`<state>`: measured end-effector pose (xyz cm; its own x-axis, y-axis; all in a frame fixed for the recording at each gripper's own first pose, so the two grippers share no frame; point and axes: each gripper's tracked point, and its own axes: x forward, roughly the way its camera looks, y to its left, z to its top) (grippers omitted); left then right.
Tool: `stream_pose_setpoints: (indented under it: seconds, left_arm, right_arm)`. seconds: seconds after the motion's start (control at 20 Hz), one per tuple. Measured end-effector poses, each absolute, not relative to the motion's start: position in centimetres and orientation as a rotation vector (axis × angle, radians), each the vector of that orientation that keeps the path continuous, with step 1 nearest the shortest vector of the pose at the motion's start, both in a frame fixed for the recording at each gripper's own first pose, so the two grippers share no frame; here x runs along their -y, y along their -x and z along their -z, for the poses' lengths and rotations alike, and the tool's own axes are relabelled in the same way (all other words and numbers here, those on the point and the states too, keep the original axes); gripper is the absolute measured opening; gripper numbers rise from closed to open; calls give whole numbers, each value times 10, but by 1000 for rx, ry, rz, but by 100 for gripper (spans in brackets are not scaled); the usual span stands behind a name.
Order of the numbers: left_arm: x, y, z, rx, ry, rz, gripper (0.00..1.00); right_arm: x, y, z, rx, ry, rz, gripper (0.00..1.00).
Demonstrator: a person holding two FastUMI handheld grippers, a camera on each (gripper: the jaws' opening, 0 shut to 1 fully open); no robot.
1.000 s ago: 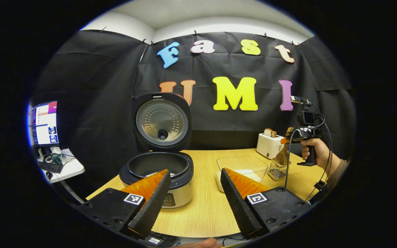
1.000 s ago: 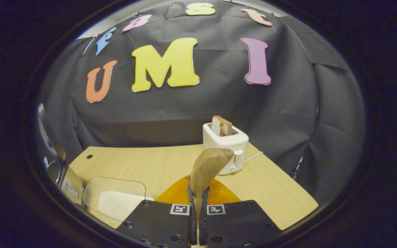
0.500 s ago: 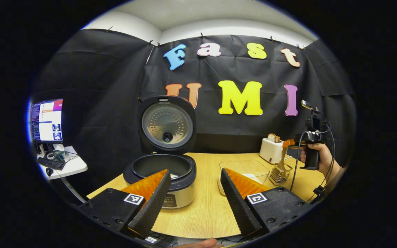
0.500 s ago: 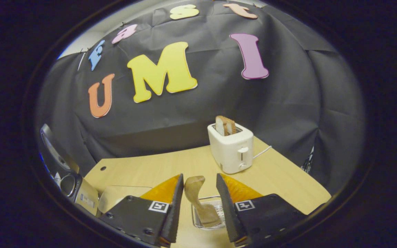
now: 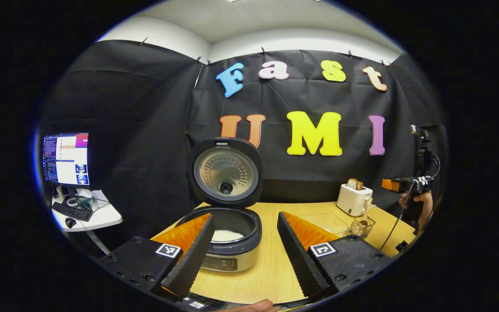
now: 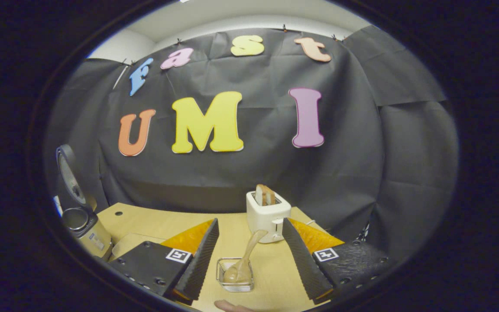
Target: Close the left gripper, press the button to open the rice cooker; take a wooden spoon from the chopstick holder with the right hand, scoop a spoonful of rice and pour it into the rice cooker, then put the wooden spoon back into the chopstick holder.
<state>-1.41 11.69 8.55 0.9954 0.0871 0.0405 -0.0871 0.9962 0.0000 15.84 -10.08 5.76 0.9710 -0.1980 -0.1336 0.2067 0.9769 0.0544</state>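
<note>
Both grippers stood wide with nothing between their fingers: my right gripper point(image 6: 249, 255) hung above and short of the chopstick holder point(image 6: 234, 274), and my left gripper point(image 5: 243, 247) hovered in front of the rice cooker point(image 5: 232, 242). I could see the wooden spoon point(image 6: 243, 262) sitting in the holder, bowl down and handle leaning up toward the toaster point(image 6: 268, 216), clear of both fingers of the right gripper. On the table point(image 5: 271, 268) the cooker's lid point(image 5: 226, 172) stood upright, and a patch of white rice point(image 5: 226, 235) lay in the pot. The clear rice container point(image 5: 325, 222) sat between cooker and holder.

I judged the last step, returning the spoon, to be done, so the task looked essentially finished. What the next move called for, I thought, was only drawing the right gripper back without brushing the leaning handle, and keeping the left away from the open lid.
</note>
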Motion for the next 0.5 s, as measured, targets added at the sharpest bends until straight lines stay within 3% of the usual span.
stream_pose_setpoints:
  seconds: [0.05,0.25,0.5]
  left_arm:
    - [-121,11,-97,55,-6,-91,93]
    - [-118,-1,-133,83,-17,-65,92]
    - [-130,-26,-174,95,-61,-70,92]
  right_arm:
    - [95,-148,-62,-110,-65,183,89]
    - [76,-113,-51,-113,-58,97,95]
    - [68,-82,-32,-111,-120,39,95]
